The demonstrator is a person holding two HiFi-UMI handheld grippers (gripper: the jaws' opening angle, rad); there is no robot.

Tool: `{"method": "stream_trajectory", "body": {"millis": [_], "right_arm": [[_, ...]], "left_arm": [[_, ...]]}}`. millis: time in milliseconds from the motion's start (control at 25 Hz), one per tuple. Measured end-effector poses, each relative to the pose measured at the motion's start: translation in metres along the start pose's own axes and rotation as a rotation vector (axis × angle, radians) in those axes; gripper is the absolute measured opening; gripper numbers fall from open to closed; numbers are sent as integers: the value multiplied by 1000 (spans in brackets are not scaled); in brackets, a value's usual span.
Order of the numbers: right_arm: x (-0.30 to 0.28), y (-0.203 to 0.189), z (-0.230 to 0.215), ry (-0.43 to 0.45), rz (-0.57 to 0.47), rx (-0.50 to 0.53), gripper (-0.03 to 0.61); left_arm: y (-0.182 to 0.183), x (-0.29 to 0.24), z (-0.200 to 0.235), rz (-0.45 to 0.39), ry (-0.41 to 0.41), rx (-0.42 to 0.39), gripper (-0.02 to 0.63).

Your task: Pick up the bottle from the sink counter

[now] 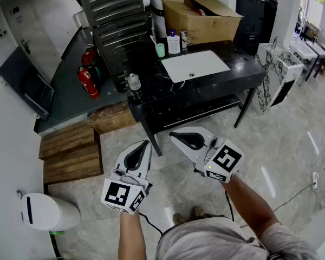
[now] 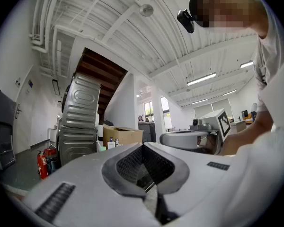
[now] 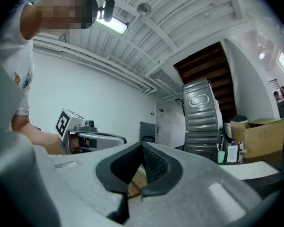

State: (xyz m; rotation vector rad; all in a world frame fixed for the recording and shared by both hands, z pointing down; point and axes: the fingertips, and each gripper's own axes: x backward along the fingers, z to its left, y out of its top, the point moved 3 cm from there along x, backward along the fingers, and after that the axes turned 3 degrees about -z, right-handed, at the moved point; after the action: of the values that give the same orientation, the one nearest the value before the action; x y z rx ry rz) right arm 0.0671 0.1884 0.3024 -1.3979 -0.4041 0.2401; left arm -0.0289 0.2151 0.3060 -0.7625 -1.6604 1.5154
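Observation:
A white bottle with a blue cap point(image 1: 173, 42) stands at the back of the black marble counter point(image 1: 216, 85), behind the white sink point(image 1: 195, 65) and beside a green cup point(image 1: 160, 50). It also shows small as the white bottle point(image 2: 110, 144) in the left gripper view and the white bottle point(image 3: 232, 152) in the right gripper view. A small clear bottle point(image 1: 133, 82) stands at the counter's front left corner. My left gripper point(image 1: 146, 143) and right gripper point(image 1: 172, 135) hang side by side over the floor, short of the counter. Both have their jaws shut with nothing between them.
A cardboard box point(image 1: 201, 16) sits behind the sink. A grey ribbed metal unit point(image 1: 119, 20) stands left of the counter, with red fire extinguishers point(image 1: 88, 82) beside it. Wooden steps point(image 1: 70, 150) and a white bin point(image 1: 46, 211) lie to my left on the tiled floor.

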Motion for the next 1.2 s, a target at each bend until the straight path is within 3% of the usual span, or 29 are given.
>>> {"method": "stream_trajectory", "body": {"millis": [1200], "right_arm": [[-51,-14,6,-56,7,0,0]], "left_arm": [[-11,17,67,-26,-17,15,2]]}}
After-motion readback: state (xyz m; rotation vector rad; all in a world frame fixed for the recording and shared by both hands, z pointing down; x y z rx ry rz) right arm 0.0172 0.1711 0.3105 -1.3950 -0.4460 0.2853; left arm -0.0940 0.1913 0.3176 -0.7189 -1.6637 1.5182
